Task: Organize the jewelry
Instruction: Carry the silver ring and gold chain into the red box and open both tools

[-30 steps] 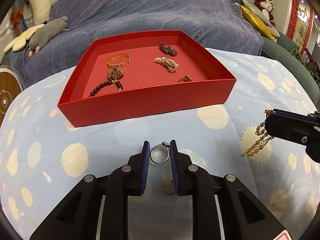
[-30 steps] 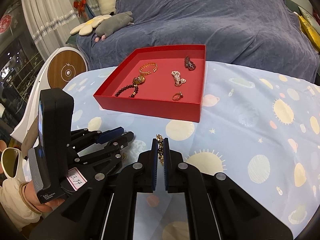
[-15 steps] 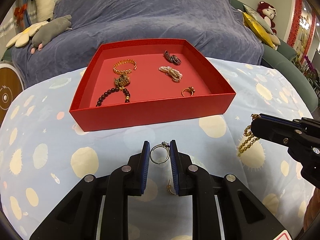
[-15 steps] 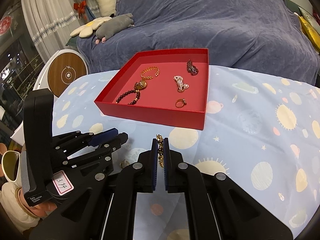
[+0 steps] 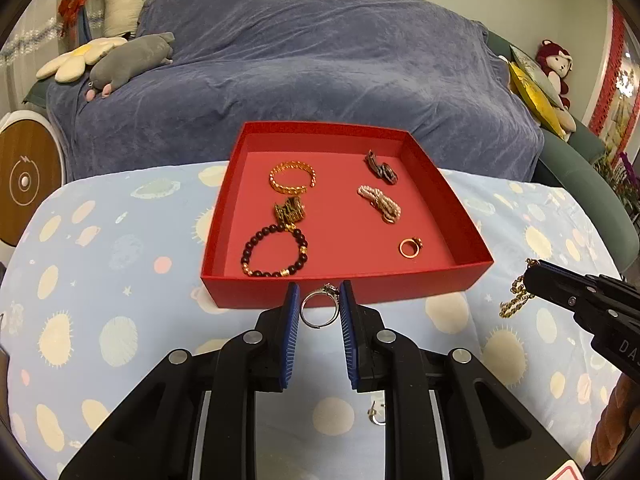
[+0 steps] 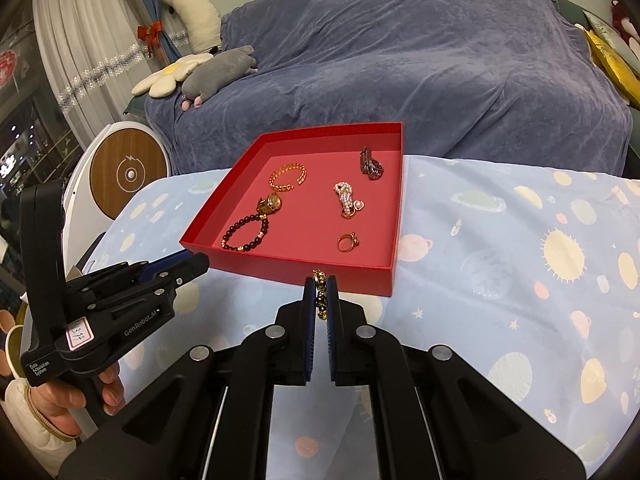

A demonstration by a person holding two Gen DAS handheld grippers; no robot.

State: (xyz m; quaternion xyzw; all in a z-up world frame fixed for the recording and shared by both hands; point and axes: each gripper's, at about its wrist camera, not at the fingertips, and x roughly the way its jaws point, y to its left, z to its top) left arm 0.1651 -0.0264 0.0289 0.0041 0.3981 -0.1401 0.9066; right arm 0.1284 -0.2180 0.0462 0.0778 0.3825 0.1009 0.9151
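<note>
Both hand-held grippers rose toward the red tray since the earlier frame, and its near wall now stood just past the fingertips.

From the left wrist view, the left hand-held gripper point(image 5: 319, 307) was closed narrowly on a silver ring point(image 5: 320, 309) with a small stone setting on top, held at its two sides above the bench point(image 5: 120, 320). Such a ring is light, stiff and slippery, so I judge a grip across the band is best. Six pieces lay in the red tray point(image 5: 340, 294): one gold chain bracelet point(image 5: 292, 178), one dark bead bracelet point(image 5: 274, 254), one gold charm point(image 5: 290, 212), one pearl piece point(image 5: 380, 205), one dark piece point(image 5: 381, 168) and one gold ring point(image 5: 410, 247). One small earring point(image 5: 377, 414) lay on the cloth below the fingers.

From the right wrist view, the right hand-held gripper point(image 6: 321, 296) was almost fully closed on a gold chain point(image 6: 321, 294). This chain is limp, and it hung loose in the left view.
</note>
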